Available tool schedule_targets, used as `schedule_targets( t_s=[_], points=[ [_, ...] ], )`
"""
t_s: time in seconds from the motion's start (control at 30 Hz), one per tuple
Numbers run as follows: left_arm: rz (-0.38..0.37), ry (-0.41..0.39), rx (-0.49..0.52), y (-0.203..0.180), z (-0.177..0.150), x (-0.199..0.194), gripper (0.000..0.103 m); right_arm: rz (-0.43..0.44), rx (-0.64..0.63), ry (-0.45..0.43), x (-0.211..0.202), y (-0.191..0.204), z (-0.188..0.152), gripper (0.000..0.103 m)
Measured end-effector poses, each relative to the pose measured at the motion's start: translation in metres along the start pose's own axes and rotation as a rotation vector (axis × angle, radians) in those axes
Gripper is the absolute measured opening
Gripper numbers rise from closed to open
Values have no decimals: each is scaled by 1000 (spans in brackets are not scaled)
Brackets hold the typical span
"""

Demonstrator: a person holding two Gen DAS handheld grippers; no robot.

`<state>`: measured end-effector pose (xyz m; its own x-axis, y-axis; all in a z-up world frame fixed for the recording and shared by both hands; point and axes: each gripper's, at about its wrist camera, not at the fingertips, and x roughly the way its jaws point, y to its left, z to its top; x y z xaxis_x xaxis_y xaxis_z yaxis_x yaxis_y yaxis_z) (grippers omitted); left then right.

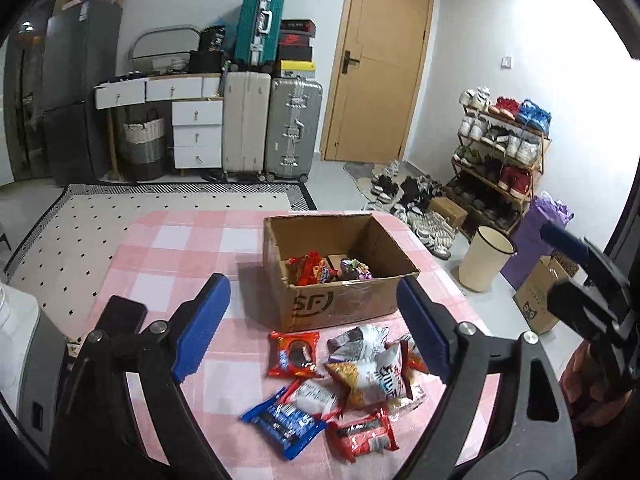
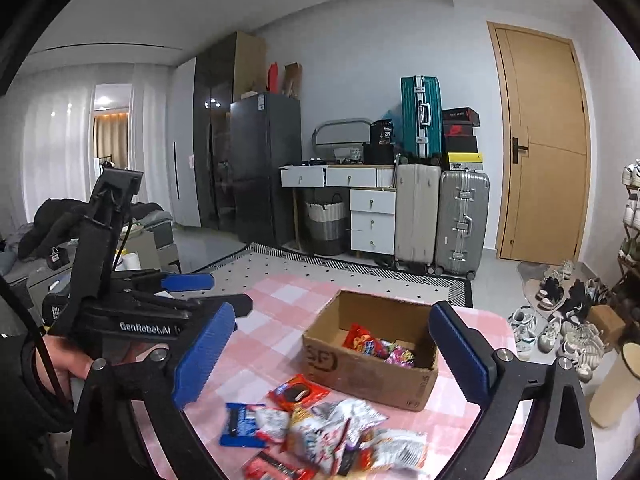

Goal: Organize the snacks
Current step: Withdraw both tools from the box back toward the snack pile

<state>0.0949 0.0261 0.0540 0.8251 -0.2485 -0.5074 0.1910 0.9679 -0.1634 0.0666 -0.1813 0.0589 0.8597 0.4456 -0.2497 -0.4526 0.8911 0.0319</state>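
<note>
A: Tool status?
B: Left tool [image 1: 312,328] jaws spread wide, nothing between them. Right tool [image 2: 332,356] same, gaping, unloaded. Both above the pink-checked tabletop [image 1: 180,248].
A: Snacks?
B: Loose snack packets [image 1: 340,384] piled on the tabletop just in front of the cardboard box [image 1: 344,304]. More snacks already inside the box [image 2: 380,346].
A: Box upright?
B: Yes, top open.

Looks like someone's lived-in apartment: stacked suitcases [image 1: 272,128] and a fridge [image 2: 266,168] are sitting far ahead of the grippers, with a packed shoe rack [image 1: 502,152] crowding the wall off right.
</note>
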Motion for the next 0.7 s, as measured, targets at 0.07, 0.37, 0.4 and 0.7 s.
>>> schedule_targets(
  t_s=[0.07, 0.37, 0.4, 0.7],
  points=[
    [12, -23, -13, 5, -7, -17, 90, 6, 6, -11, -8, 5, -7, 102],
    [18, -68, 14, 24, -35, -62, 102, 44, 81, 14, -20, 14, -42, 103],
    [22, -61, 7, 26, -37, -63, 102, 38, 84, 22, -20, 14, -47, 103],
    [75, 18, -45, 53, -82, -47, 102, 44, 153, 110, -7, 13, -87, 103]
  ],
)
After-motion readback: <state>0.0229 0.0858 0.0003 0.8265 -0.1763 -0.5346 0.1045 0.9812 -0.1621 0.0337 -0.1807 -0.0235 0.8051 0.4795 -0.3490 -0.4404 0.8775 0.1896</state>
